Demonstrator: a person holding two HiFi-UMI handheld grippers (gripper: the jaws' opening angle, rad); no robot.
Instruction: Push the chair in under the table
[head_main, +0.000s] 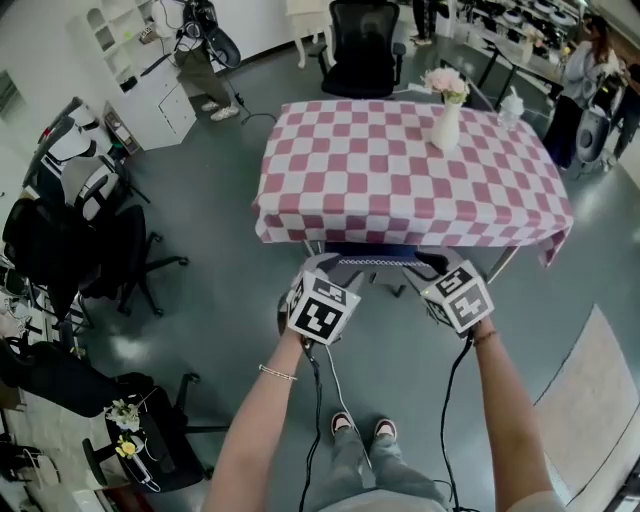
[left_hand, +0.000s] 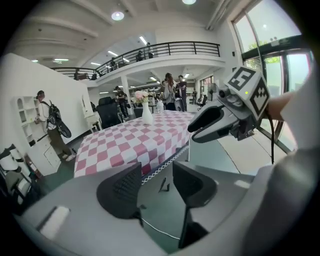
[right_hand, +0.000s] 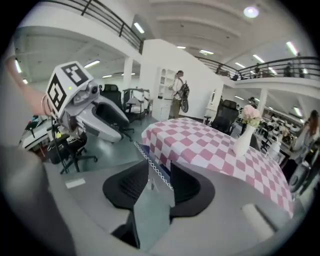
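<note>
The table (head_main: 400, 170) wears a pink-and-white checked cloth and carries a white vase of flowers (head_main: 446, 125). The chair (head_main: 372, 258), blue with a white zigzag trim, sits tucked beneath the table's near edge, and only its back rim shows. My left gripper (head_main: 320, 268) and right gripper (head_main: 434, 265) hover just in front of that rim, apart from it. In the left gripper view the left gripper (left_hand: 157, 182) is open with nothing between its pads, and the trim (left_hand: 162, 165) shows beyond. The right gripper (right_hand: 160, 182) is open and empty too.
Black office chairs (head_main: 110, 250) crowd the left side. Another black chair (head_main: 362, 50) stands behind the table. A white cabinet (head_main: 150, 80) is at the back left, and people stand at the back right. The person's feet (head_main: 362, 427) are on grey floor.
</note>
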